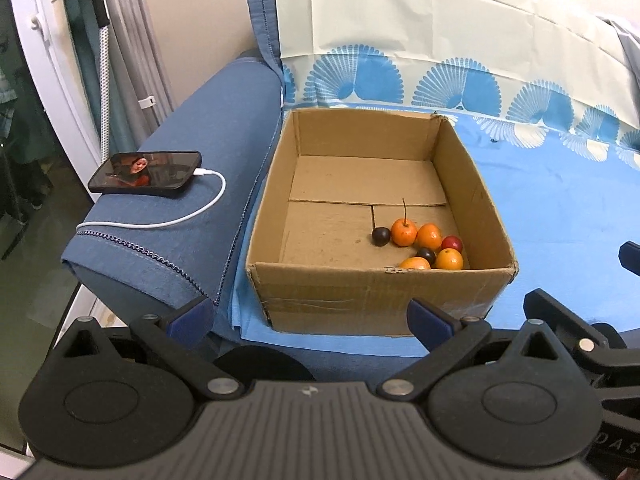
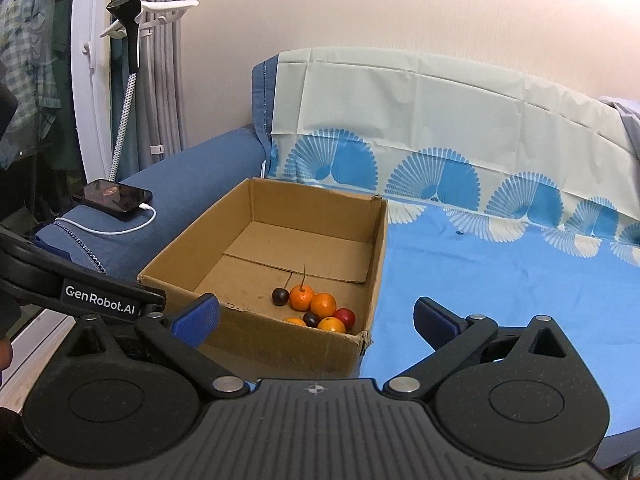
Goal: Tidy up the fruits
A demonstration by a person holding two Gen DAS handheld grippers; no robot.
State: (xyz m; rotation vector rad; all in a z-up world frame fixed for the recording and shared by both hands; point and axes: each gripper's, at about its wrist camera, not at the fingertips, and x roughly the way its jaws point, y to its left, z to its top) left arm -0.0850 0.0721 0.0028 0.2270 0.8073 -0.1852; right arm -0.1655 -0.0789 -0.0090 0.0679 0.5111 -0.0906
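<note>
An open cardboard box (image 1: 376,300) sits on a blue sheet on the sofa; it also shows in the right wrist view (image 2: 280,344). In its near right corner lie several small fruits: oranges (image 1: 404,232) (image 2: 323,305), dark plums (image 1: 381,236) (image 2: 280,296) and a red fruit (image 1: 452,244) (image 2: 345,317). My left gripper (image 1: 310,322) is open and empty, just in front of the box's near wall. My right gripper (image 2: 316,320) is open and empty, in front of the box's near right corner. The right gripper's body shows at the right edge of the left wrist view.
A phone (image 1: 146,174) (image 2: 112,199) on a white charging cable (image 1: 180,216) lies on the blue sofa armrest (image 1: 180,208) left of the box. A patterned cloth (image 1: 440,40) covers the sofa back. A garment steamer (image 2: 128,60) stands by the wall at left.
</note>
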